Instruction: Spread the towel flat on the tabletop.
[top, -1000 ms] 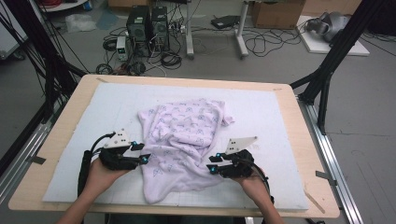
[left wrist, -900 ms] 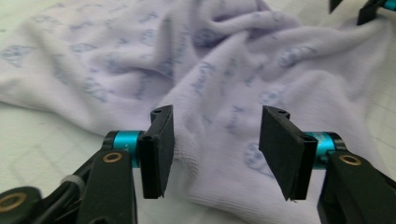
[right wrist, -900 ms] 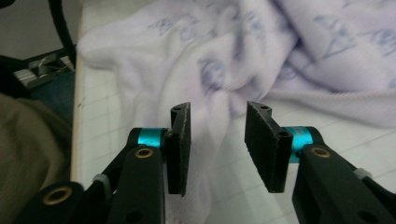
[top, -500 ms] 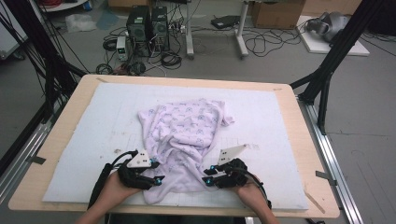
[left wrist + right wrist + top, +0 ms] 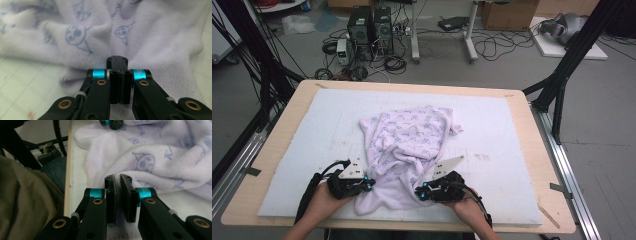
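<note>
- The left gripper (image 5: 117, 60) has just been closing; in the left gripper view its jaws now meet with no gap, their tips pressed into the near edge of the towel (image 5: 140, 32), so it pinches the cloth.
- In the high view the left gripper (image 5: 368, 186) lies low at the near left corner of the towel (image 5: 407, 150), held by the person's left hand (image 5: 324, 200).
- The right gripper (image 5: 117, 180) has also just been closing; in the right gripper view a narrow slit remains between its jaws, and a fold of the towel (image 5: 160, 157) sits at the tips, though I cannot tell whether cloth is caught in the slit.
- In the high view the right gripper (image 5: 421, 192) sits at the near right edge of the towel, in the person's right hand (image 5: 469, 207).
- The towel is pale lilac with small blue cartoon prints; it lies crumpled, near the middle of the white pad (image 5: 312, 130) and reaching its near edge.
- The pad covers most of the wooden tabletop (image 5: 542, 150).
- Beyond the tabletop, computer towers (image 5: 371, 25) and loose cables (image 5: 492, 47) sit on the grey floor.
</note>
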### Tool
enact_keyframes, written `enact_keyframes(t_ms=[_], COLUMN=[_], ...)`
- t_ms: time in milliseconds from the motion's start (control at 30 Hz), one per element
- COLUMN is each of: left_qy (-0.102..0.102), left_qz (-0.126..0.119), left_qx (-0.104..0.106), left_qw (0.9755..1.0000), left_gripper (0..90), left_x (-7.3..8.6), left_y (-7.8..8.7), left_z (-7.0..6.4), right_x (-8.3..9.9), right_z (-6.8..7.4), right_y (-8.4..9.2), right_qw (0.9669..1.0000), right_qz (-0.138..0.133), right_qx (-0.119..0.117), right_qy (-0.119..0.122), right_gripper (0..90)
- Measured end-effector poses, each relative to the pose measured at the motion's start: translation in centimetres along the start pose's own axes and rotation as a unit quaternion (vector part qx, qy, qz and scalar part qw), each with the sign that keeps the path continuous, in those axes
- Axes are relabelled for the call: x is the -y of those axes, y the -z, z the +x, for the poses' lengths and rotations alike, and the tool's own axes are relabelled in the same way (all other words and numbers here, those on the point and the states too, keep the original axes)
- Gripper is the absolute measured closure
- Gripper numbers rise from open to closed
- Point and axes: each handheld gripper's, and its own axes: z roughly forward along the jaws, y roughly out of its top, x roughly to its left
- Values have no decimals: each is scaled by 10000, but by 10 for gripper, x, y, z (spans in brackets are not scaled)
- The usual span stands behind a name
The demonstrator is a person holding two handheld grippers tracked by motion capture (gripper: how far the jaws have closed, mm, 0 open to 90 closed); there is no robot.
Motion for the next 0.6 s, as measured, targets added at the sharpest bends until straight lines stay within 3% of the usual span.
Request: enact_keyframes(t_ms=[100,200,300,400,500,600], left_qy=[105,209,303,289,325,246], left_qz=[-33,-161,-427,-514,-455,-298], left_qx=[-119,-83,118,249,300,262], left_qw=[9999,9996,9986,9980,9980,9989], left_gripper=[890,885,755,682,650,621], left_x=[5,5,-1,-9,-10,-8], left_y=[7,11,13,9,-1,-7], left_z=[5,7,6,5,4,1], right_x=[-5,-8,-10,-11,-11,-10], right_z=[2,-3,-12,-24,-35,-43], right_y=[-6,3,21,34,33,22], right_qw=[9998,9997,9982,9954,9922,9905], right_qz=[156,-29,-245,-340,-192,56], right_qx=[66,241,546,881,1215,1357], right_qy=[140,66,-13,-142,-197,-216], right_gripper=[802,700,663,655,643,633])
